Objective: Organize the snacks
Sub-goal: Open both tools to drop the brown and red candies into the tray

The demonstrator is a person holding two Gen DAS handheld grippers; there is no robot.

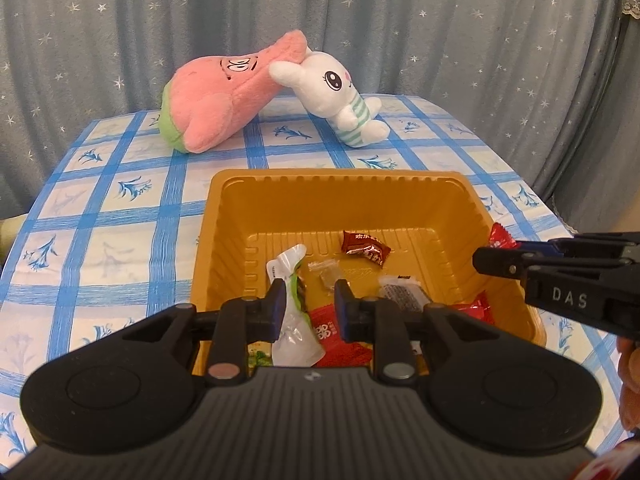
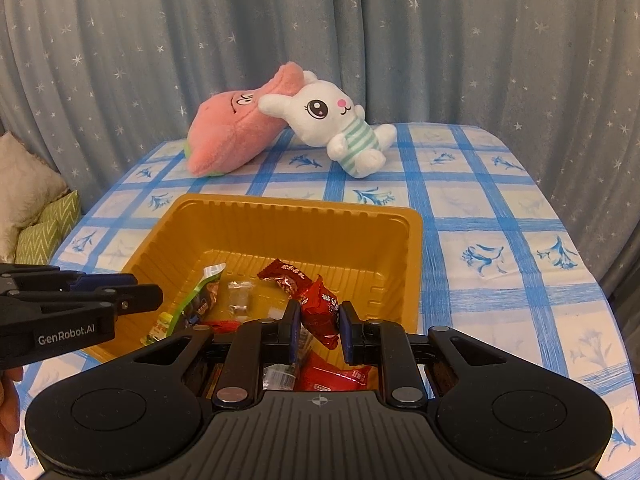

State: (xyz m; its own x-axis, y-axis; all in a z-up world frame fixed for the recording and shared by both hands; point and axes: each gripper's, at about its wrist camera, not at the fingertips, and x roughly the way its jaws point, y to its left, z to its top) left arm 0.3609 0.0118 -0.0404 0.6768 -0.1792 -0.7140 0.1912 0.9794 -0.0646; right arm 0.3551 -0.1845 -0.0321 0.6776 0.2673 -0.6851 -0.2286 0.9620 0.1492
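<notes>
A gold plastic tray [image 1: 336, 178] [image 2: 280, 205] sits on the checked tablecloth and holds several snack packets. My left gripper [image 1: 310, 293] [image 2: 158, 294] hangs over its near left side. A white-and-green packet [image 1: 294, 320] stands between the jaws, leaning on the left finger [image 1: 277, 306], with a gap to the right pad. My right gripper [image 2: 320, 316] [image 1: 478, 260] is over the tray's near right side, shut on a red snack packet [image 2: 322, 308] whose end [image 1: 500, 238] pokes out. A dark red candy [image 1: 364, 248] [image 2: 284, 276] and a small clear packet [image 1: 326, 274] lie on the tray floor.
A pink plush [image 1: 224, 96] and a white rabbit plush [image 1: 340, 92] lie at the table's far side, before a starred grey curtain. Cushions [image 2: 36, 224] sit off the table's left edge. Bare blue-checked cloth [image 2: 500, 240] lies right of the tray. A hand [image 1: 630, 376] holds the right gripper.
</notes>
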